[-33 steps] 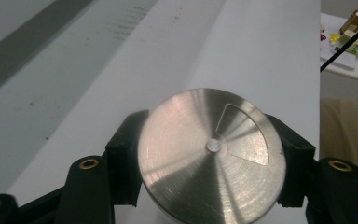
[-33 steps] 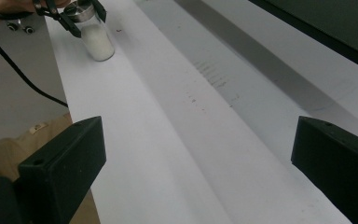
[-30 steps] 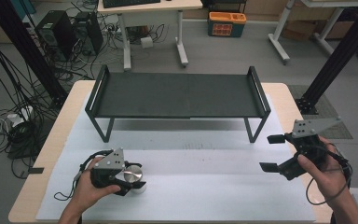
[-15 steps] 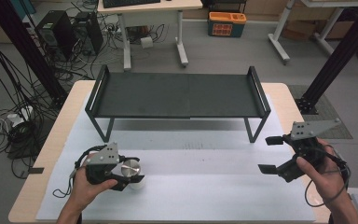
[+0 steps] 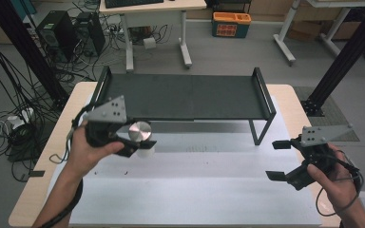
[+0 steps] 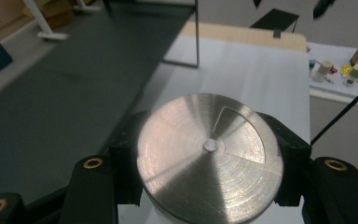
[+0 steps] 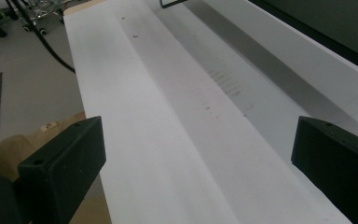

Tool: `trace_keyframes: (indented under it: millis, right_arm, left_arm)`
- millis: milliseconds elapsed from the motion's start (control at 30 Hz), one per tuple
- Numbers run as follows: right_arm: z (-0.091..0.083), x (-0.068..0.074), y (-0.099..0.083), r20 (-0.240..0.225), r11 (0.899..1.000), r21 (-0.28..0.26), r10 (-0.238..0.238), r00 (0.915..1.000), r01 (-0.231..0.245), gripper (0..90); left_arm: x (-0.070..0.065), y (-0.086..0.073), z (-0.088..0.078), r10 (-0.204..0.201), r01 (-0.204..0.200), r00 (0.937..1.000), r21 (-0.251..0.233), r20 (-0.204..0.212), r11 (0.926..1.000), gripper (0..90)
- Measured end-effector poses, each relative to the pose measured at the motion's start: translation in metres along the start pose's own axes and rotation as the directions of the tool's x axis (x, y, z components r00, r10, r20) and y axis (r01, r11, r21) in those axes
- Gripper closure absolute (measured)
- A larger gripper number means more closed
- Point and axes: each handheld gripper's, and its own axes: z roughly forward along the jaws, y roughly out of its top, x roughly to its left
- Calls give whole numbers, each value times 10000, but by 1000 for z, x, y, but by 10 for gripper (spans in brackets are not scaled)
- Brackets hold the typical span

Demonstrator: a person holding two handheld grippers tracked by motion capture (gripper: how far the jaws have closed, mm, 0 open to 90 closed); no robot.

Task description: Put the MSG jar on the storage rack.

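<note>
Your left tongs (image 5: 140, 142) are clamped on a jar (image 5: 140, 137) with a round metal lid (image 6: 209, 155), and you hold it lifted off the surface (image 5: 195, 190), just in front of the black shelf (image 5: 185, 97) near its left end. In the left gripper view the two black jaws press against opposite sides of the lid, which has a wedge-shaped panel and a small stud at its centre. The jar's pale body shows below the lid in the high view; it looks white, though it is too small there to be sure.

Your right tongs (image 5: 276, 159) are released, with the jaws wide apart and nothing between them. They hover over the right part of the surface, in front of the shelf's right leg (image 5: 261, 126). The right gripper view looks along the white sheet (image 7: 177, 116) that covers the surface, with the shelf's dark edge at the upper right.
</note>
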Motion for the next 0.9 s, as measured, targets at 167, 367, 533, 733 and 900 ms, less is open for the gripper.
trace_keyframes:
  millis: [167,367,533,733,900]
  right_arm:
    - [1,2,2,-147,9998,59,-189,9997,190,27]
    - [-2,2,2,-417,9994,1,-360,9985,360,27]
    - [-5,1,2,-475,9989,6,-466,9978,467,27]
    - [-6,-4,-2,-537,9990,-35,-454,9975,453,27]
    - [-5,-9,-4,-534,9991,58,-422,9977,426,27]
  left_arm:
    - [26,48,-8,-62,62,10000,-307,-12,9995,420]
    - [53,94,-8,-149,142,9998,-473,-146,9988,419]
    - [80,113,5,-577,553,9978,-689,-325,9961,419]
    - [110,120,41,-1150,1123,9909,-412,-701,9928,419]
    - [130,106,76,-1756,1735,9798,-300,-957,9844,419]
